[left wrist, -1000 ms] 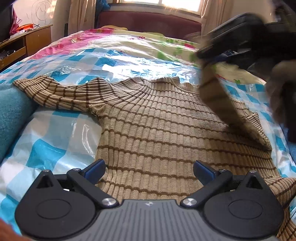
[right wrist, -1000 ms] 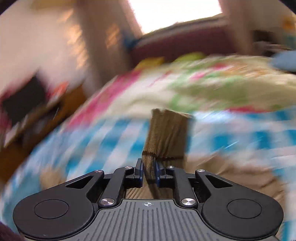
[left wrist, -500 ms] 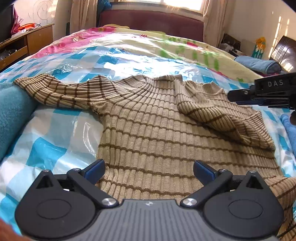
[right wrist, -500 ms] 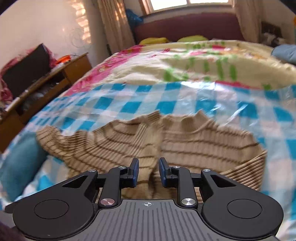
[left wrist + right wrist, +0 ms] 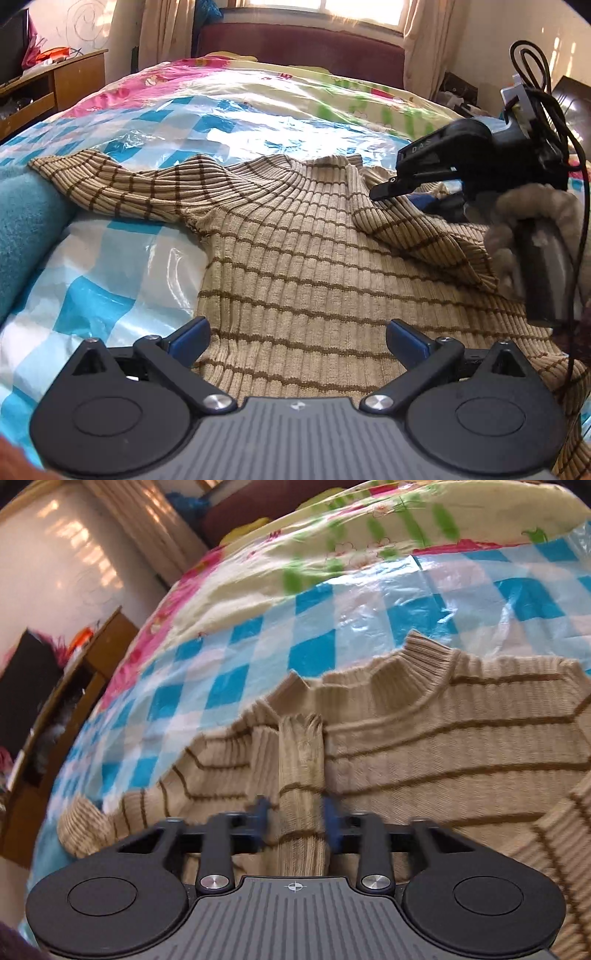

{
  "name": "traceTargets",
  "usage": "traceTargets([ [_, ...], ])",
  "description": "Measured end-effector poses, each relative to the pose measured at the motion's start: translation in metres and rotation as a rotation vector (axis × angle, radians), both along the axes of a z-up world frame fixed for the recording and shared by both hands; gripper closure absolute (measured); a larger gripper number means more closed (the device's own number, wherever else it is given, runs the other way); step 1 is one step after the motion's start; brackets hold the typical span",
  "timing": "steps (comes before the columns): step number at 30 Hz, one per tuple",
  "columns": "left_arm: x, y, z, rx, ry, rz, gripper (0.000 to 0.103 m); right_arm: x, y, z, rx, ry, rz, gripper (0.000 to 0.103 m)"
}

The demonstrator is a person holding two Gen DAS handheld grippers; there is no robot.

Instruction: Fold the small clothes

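Observation:
A beige ribbed sweater (image 5: 295,258) with thin brown stripes lies flat on the bed, collar (image 5: 417,661) away from me. Its right sleeve (image 5: 413,229) is folded inward across the chest. Seen from the right wrist, that sleeve (image 5: 301,760) runs as a narrow band between the blurred blue pads of my right gripper (image 5: 295,810). Those jaws are closing around it and stand wider than a pinch. In the left wrist view the right gripper (image 5: 402,195) hovers low over the folded sleeve. My left gripper (image 5: 297,339) stands wide open over the sweater's lower part, holding nothing. The other sleeve (image 5: 122,188) stretches out left.
A blue and white checked plastic sheet (image 5: 110,280) covers the bed under the sweater. A teal blanket (image 5: 22,229) rises at the left edge. A wooden cabinet (image 5: 55,85) stands far left, a dark headboard (image 5: 295,48) at the back. A fuzzy-sleeved hand (image 5: 535,206) grips the right tool.
The right gripper carried the sleeve over the chest, let it drop, then came down low over it with the jaws wider apart. The left gripper stayed put.

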State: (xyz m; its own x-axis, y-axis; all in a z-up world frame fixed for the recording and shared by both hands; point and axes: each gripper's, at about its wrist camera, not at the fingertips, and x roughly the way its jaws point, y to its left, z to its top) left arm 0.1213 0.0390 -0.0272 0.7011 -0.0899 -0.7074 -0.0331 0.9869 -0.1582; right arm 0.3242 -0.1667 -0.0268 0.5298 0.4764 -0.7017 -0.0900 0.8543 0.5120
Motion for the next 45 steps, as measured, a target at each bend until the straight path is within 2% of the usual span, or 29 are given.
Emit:
traceTargets([
  [2,0.0,0.002,0.0,-0.008,0.0,0.005,0.0,-0.005,0.008,0.011,0.018,-0.055,-0.004,0.09],
  [4,0.0,0.003,0.001,-0.01,-0.004,0.012,0.0,-0.019,0.026,0.027,-0.046,-0.167,0.041,0.09],
  [6,0.001,0.004,0.0,-0.011,-0.003,0.018,0.0,-0.036,0.052,0.037,-0.135,-0.248,0.16,0.086],
  [8,0.001,0.004,0.0,-0.01,0.001,0.019,0.0,-0.052,0.075,0.037,-0.183,-0.255,0.329,0.083],
  [10,0.0,0.003,0.0,-0.004,-0.002,0.019,0.0,-0.069,0.083,0.035,-0.226,-0.269,0.417,0.077],
  [12,-0.001,0.002,0.001,0.002,-0.008,0.017,0.0,-0.079,0.072,0.038,-0.22,-0.268,0.433,0.077],
  [15,-0.001,0.001,0.001,0.007,-0.011,0.015,0.0,-0.084,0.037,0.049,-0.169,-0.258,0.395,0.068],
  [17,0.0,0.001,0.001,0.012,-0.01,0.018,0.0,-0.084,0.01,0.057,-0.182,-0.28,0.36,0.068],
  [19,0.0,0.003,0.003,0.006,-0.023,0.032,0.0,-0.081,-0.011,0.058,-0.244,-0.29,0.316,0.068],
  [22,0.005,0.006,0.012,0.001,-0.061,0.04,0.0,-0.068,-0.034,0.043,-0.401,-0.274,0.3,0.068],
  [25,0.021,0.003,0.018,0.06,-0.099,0.037,0.0,-0.055,-0.053,0.026,-0.526,-0.237,0.32,0.068],
  [27,0.037,-0.001,0.019,0.096,-0.112,0.022,0.0,-0.049,-0.066,0.02,-0.569,-0.231,0.339,0.068],
  [30,0.061,-0.006,0.012,0.14,-0.084,0.003,0.0,-0.043,-0.076,0.015,-0.613,-0.23,0.414,0.063],
  [35,0.072,-0.012,0.001,0.22,-0.069,-0.011,0.0,-0.038,-0.081,0.021,-0.667,-0.275,0.502,0.062],
  [37,0.075,-0.013,-0.003,0.232,-0.054,-0.013,0.0,-0.031,-0.076,0.014,-0.705,-0.239,0.566,0.063],
  [39,0.076,-0.015,-0.004,0.242,-0.051,-0.016,0.0,-0.026,-0.073,0.009,-0.712,-0.218,0.593,0.065],
  [40,0.078,-0.016,-0.004,0.252,-0.051,-0.02,0.0,-0.024,-0.072,0.009,-0.706,-0.203,0.597,0.075],
  [41,0.079,-0.017,-0.004,0.264,-0.05,-0.024,0.0,-0.025,-0.071,0.01,-0.7,-0.191,0.601,0.08],
  [42,0.081,-0.018,-0.004,0.275,-0.049,-0.022,0.0,-0.028,-0.069,0.01,-0.715,-0.191,0.604,0.091],
  [43,0.084,-0.018,-0.005,0.287,-0.05,-0.014,0.001,-0.031,-0.067,0.011,-0.746,-0.201,0.6,0.096],
  [44,0.087,-0.017,-0.006,0.304,-0.053,-0.001,0.007,-0.033,-0.067,0.013,-0.757,-0.206,0.584,0.098],
  [45,0.092,-0.017,-0.006,0.321,-0.054,0.013,0.009,-0.032,-0.071,0.015,-0.75,-0.205,0.55,0.1],
])
